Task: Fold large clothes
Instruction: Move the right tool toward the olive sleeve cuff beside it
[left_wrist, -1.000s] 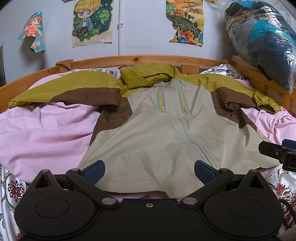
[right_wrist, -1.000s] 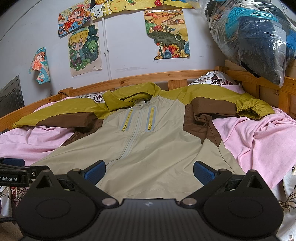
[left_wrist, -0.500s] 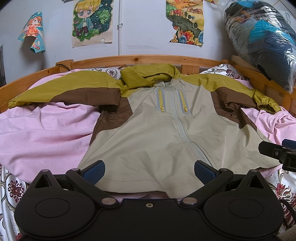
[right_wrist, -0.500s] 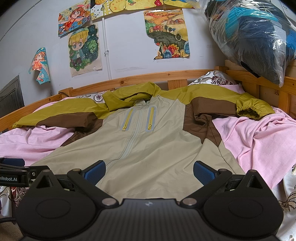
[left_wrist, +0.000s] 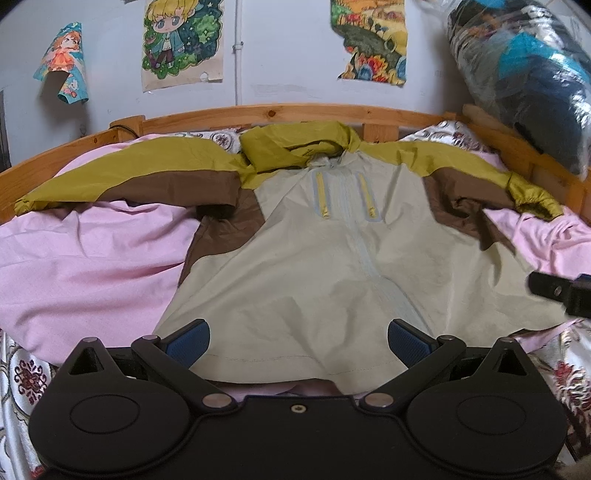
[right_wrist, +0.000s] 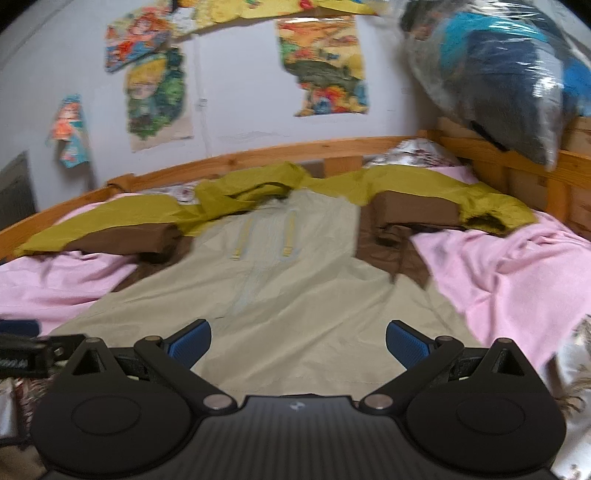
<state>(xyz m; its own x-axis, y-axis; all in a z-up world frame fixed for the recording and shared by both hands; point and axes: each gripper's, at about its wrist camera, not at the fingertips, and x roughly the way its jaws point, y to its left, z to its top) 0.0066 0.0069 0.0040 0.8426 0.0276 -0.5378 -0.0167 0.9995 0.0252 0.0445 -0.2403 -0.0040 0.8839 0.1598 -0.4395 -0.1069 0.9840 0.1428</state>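
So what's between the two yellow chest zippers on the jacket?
In the left wrist view, only the jacket's pale centre zipper strip runs between the two yellow zippers; nothing else lies there.

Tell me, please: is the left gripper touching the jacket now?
Cannot tell. In the left wrist view the left gripper is open around the hem of the jacket, but no contact or gap shows plainly.
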